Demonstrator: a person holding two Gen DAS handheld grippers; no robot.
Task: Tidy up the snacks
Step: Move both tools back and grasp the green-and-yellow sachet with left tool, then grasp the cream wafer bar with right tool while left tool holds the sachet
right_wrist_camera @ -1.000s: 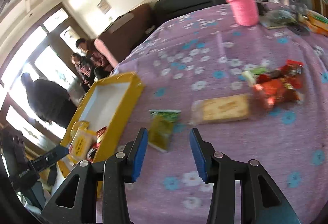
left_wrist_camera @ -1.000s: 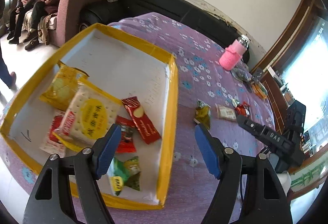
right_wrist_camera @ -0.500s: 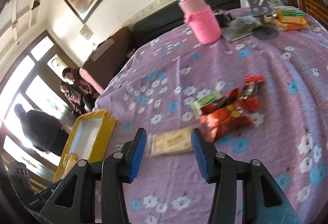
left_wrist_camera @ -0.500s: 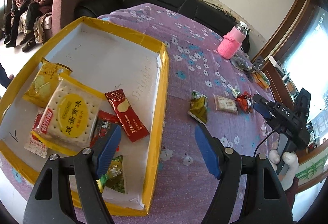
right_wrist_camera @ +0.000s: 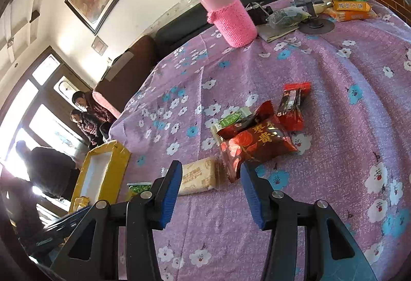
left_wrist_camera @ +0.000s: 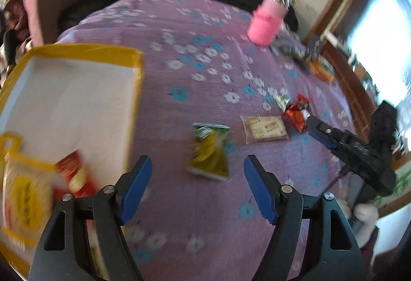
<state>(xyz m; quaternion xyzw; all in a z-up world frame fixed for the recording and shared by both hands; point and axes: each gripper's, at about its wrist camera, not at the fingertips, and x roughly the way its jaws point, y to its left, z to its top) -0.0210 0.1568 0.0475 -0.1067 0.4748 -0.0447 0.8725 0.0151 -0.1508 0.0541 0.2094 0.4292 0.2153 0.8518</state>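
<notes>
We see a table under a purple flowered cloth (right_wrist_camera: 334, 75). On it lie a yellow-rimmed tray (left_wrist_camera: 138, 67), a green snack packet (left_wrist_camera: 209, 150), a beige biscuit pack (right_wrist_camera: 197, 175), red packets (right_wrist_camera: 257, 142) and a pink-sleeved bottle (right_wrist_camera: 231, 19).

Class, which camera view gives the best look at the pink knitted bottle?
The right wrist view: the pink knitted bottle is close and sharp, showing its steel cap and knitted sleeve. In the left wrist view it is far off, small and motion-blurred.
</notes>
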